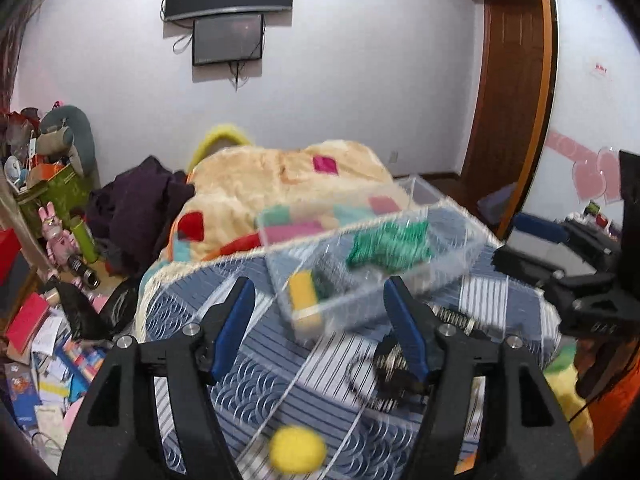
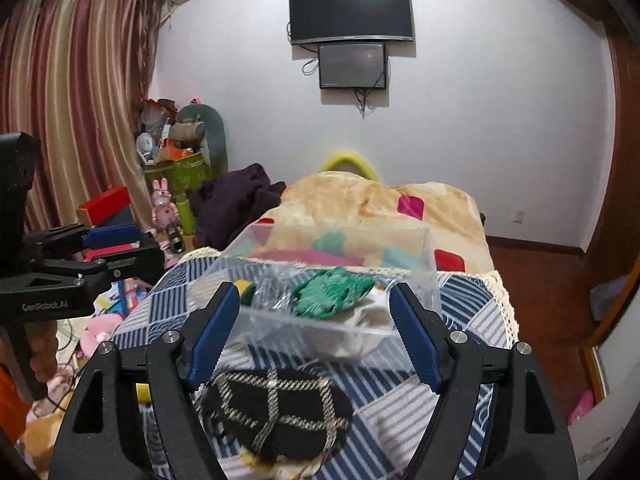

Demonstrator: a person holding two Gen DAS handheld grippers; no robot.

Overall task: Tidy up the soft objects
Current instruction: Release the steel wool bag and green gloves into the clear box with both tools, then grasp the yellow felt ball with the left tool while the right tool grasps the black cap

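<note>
A clear plastic bin (image 1: 460,256) (image 2: 430,280) sits on the blue patterned bed cover (image 1: 256,368) (image 2: 460,392). It holds a green knitted piece (image 1: 388,246) (image 2: 332,292), a yellow-green sponge (image 1: 306,292) (image 2: 245,290) and white cloth (image 2: 376,316). My left gripper (image 1: 320,292) is open and empty in front of the bin. A yellow ball (image 1: 297,449) lies below it. My right gripper (image 2: 314,300) is open and empty above a black checked fabric piece (image 2: 276,412), which also shows in the left wrist view (image 1: 384,376). The left gripper shows at the left of the right wrist view (image 2: 116,248).
A beige blanket with coloured patches (image 1: 256,184) (image 2: 360,204) and dark purple clothing (image 1: 136,208) (image 2: 236,204) lie behind the bin. Clutter covers the floor at left (image 1: 44,332). A wooden door (image 1: 516,92) stands at right.
</note>
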